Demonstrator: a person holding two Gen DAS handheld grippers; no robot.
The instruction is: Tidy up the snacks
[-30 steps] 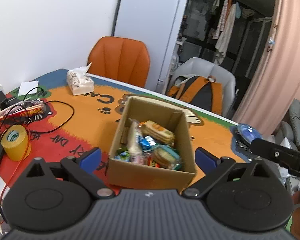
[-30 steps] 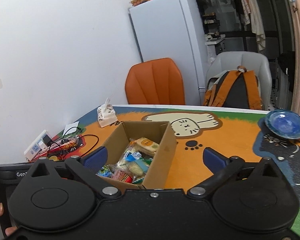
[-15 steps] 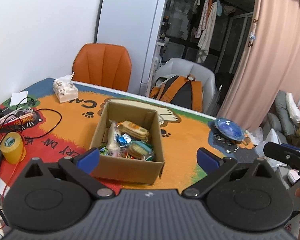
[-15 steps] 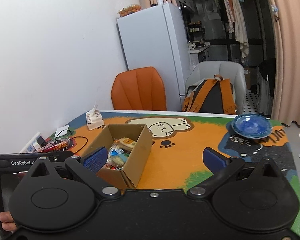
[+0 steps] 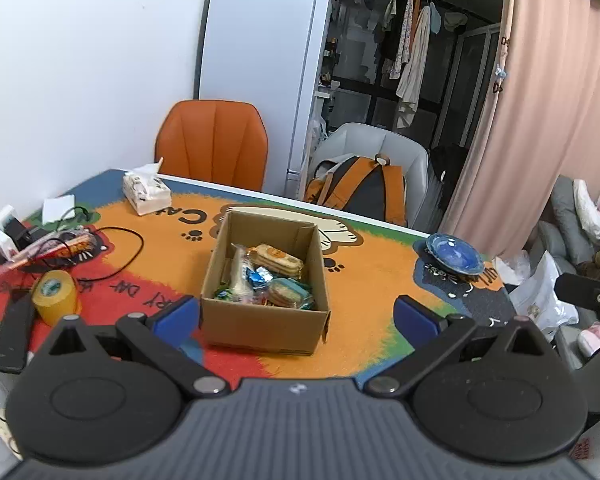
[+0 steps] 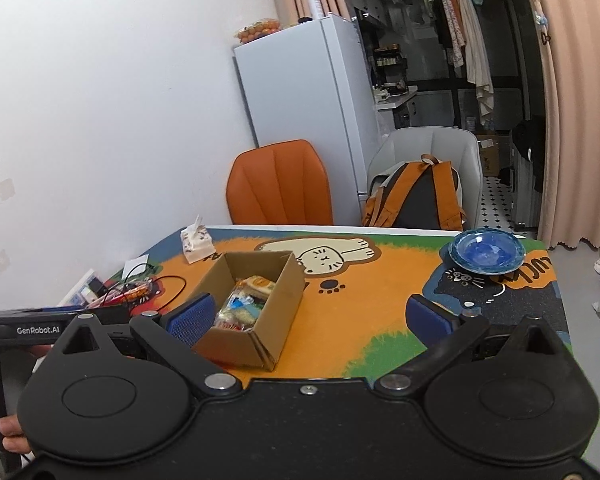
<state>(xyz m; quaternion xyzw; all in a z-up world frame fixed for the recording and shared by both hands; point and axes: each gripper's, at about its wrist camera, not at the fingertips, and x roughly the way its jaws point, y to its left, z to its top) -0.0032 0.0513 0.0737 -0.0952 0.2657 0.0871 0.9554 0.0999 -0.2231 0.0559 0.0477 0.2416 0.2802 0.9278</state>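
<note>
A brown cardboard box (image 5: 260, 322) stands open on the colourful cat-print mat (image 5: 364, 280). Inside lie several wrapped snacks (image 5: 266, 276): biscuit packs, blue and green wrappers. My left gripper (image 5: 296, 316) is open, held back from the box on its near side, with nothing between its blue pads. In the right wrist view the same box (image 6: 284, 312) sits left of centre with the snacks (image 6: 242, 306) showing. My right gripper (image 6: 308, 318) is open too, empty, off to the box's right and back from it.
A blue bowl (image 5: 454, 254) sits at the mat's far right. A tissue pack (image 5: 146, 194), a yellow tape roll (image 5: 56, 296), cables and a power strip (image 5: 4, 236) crowd the left side. An orange chair (image 5: 212, 144) and a grey chair with a backpack (image 5: 364, 192) stand behind.
Both grippers have drawn back and up from the box, so it looks smaller and more of the table and room shows. Both stay open and empty.
</note>
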